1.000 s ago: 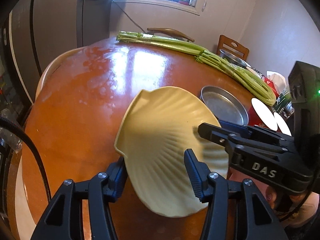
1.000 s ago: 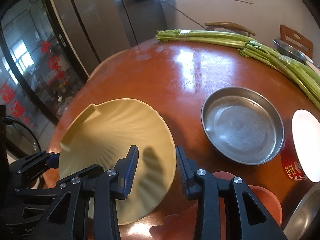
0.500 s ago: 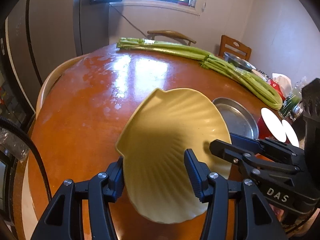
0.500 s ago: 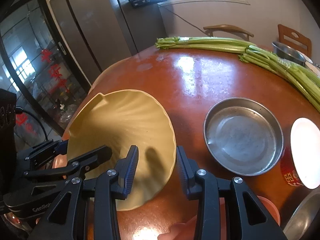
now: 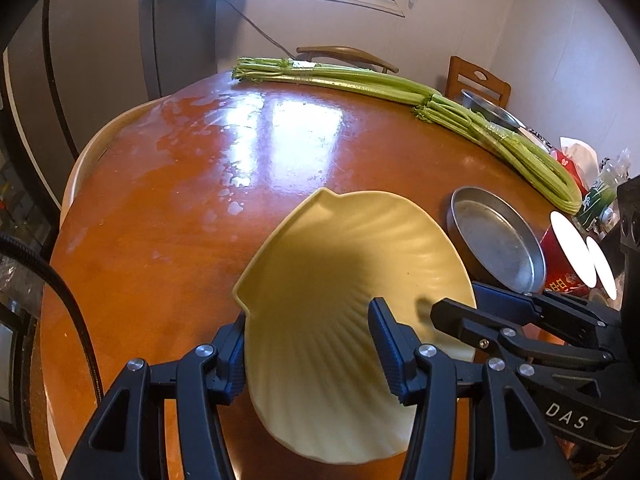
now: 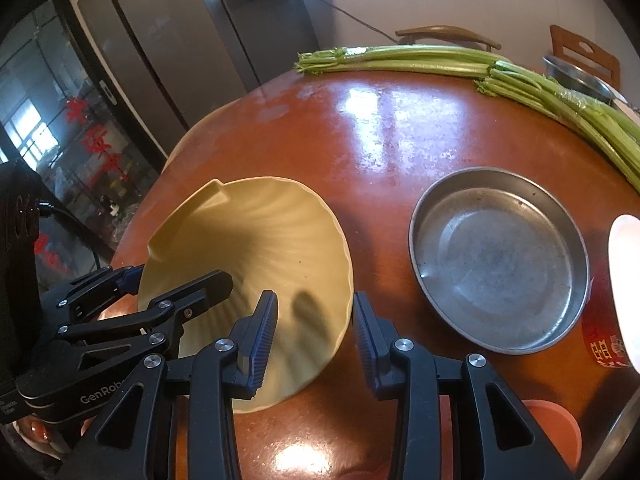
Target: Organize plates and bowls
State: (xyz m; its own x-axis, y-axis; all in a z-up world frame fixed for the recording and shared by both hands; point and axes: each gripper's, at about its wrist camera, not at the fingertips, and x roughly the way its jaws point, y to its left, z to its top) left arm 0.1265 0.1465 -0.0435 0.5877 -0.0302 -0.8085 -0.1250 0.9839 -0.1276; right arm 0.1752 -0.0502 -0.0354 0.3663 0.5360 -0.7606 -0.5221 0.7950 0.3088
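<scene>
A pale yellow shell-shaped plate [image 5: 344, 320] is held tilted above the near part of a round, glossy reddish-brown bench [image 5: 180, 208]. Its left rim is gripped by the left hand-held gripper [image 5: 308, 348], one finger under the rim and one on the ribbed inner face. Its right rim is gripped by the right hand-held gripper [image 6: 314, 328], whose jaws are set narrow across the edge. The plate is empty.

Window light is reflected in bright patches on the bench, and pale smears are seen on its far left part. Just right of the yellow plate a round metal pan [image 6: 500, 264] lies flat on the bench, empty. Beyond it a red paper cup [image 5: 560, 256] stands at the right edge; its contents cannot be told. Long bundles of green celery [image 5: 400, 92] are laid along the far rim of the bench, and a metal bowl [image 5: 490, 110] is set behind them. An orange dish [image 6: 552, 432] is partly seen at the near right edge.

Behind the bench are two wooden chairs [image 5: 476, 80], a pale wall, a window and a dark refrigerator [image 6: 168, 40].
</scene>
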